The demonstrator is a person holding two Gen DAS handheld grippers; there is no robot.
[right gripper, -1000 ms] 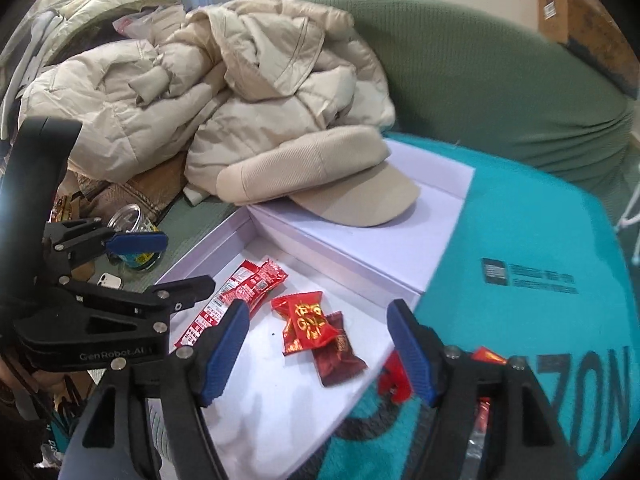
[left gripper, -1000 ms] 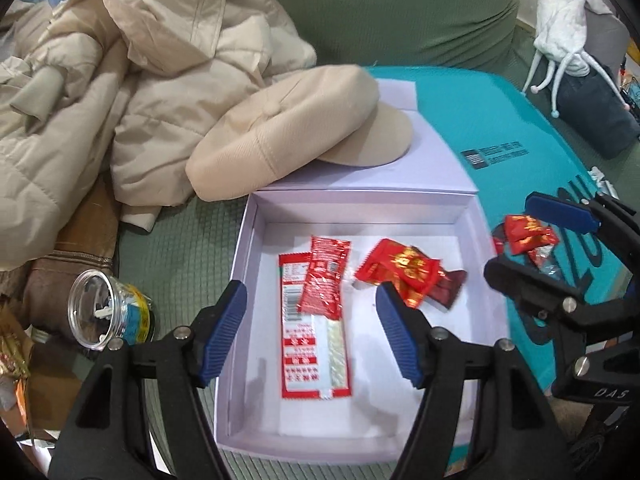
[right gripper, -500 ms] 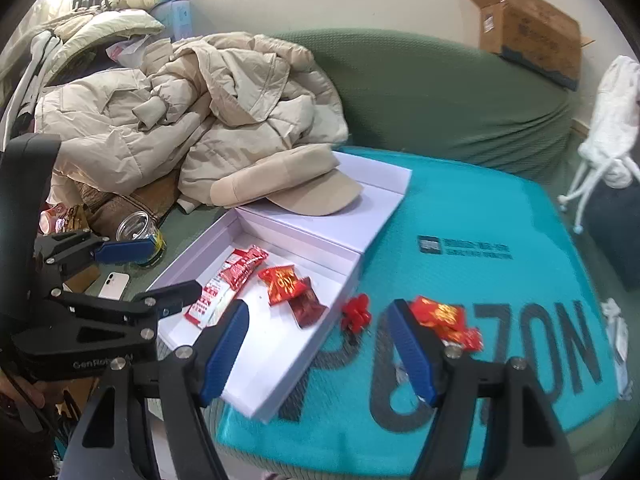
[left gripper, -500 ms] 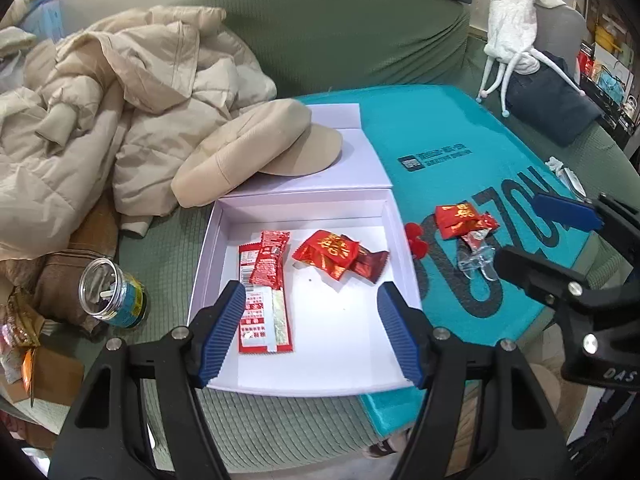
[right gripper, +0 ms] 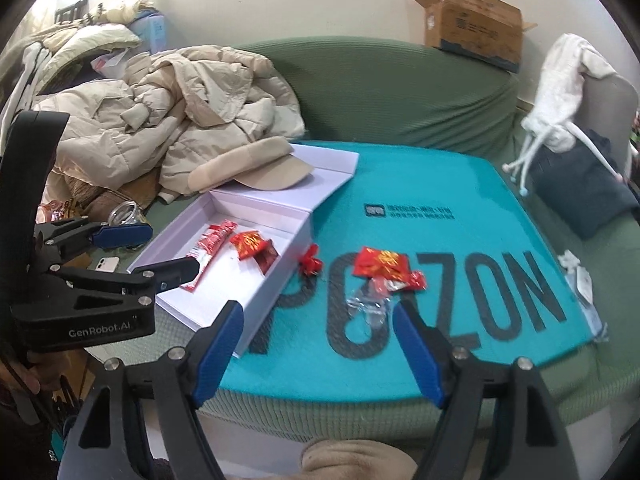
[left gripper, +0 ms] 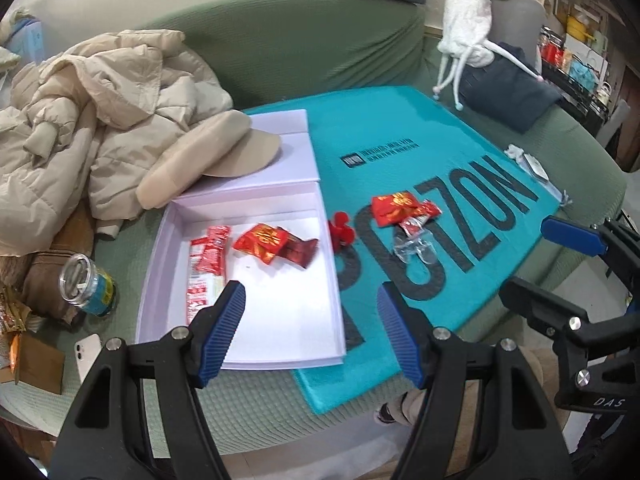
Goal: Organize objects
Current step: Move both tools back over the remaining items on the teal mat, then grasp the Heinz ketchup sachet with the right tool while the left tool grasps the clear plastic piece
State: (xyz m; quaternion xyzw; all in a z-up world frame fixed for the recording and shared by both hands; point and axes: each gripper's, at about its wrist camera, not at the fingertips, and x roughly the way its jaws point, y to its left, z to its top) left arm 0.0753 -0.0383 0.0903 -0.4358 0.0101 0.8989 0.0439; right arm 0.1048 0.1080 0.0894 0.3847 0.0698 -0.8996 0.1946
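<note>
An open white box (left gripper: pixel 154 280) (right gripper: pixel 276 284) lies on the green sofa. Inside are long red sachets (left gripper: pixel 208 264) (right gripper: pixel 212 244) and a red candy packet (left gripper: pixel 262 240) (right gripper: pixel 250 242) lying over a darker one. On the teal towel (left gripper: pixel 440 132) beside the box lie a small red piece (left gripper: pixel 342 232) (right gripper: pixel 311 264), another red packet (left gripper: pixel 394 208) (right gripper: pixel 380 264) and a clear wrapper (left gripper: pixel 412 248) (right gripper: pixel 366 308). My left gripper (left gripper: pixel 310 332) (right gripper: pixel 148 254) hangs open and empty above the box's near edge. My right gripper (right gripper: pixel 318 352) (left gripper: pixel 560 268) is empty above the towel's near edge, its jaws opening.
A beige jacket (left gripper: pixel 80 120) is heaped at the left, and a beige cap (left gripper: pixel 212 156) rests on the box lid. A can (left gripper: pixel 86 288) and a white phone (left gripper: pixel 86 354) lie left of the box. A dark cushion (left gripper: pixel 508 92) and a cardboard box (right gripper: pixel 472 24) sit behind.
Both grippers have drawn back and upward from the box, so the whole towel and sofa edge now show. The right jaws stand a little wider. The objects have not moved.
</note>
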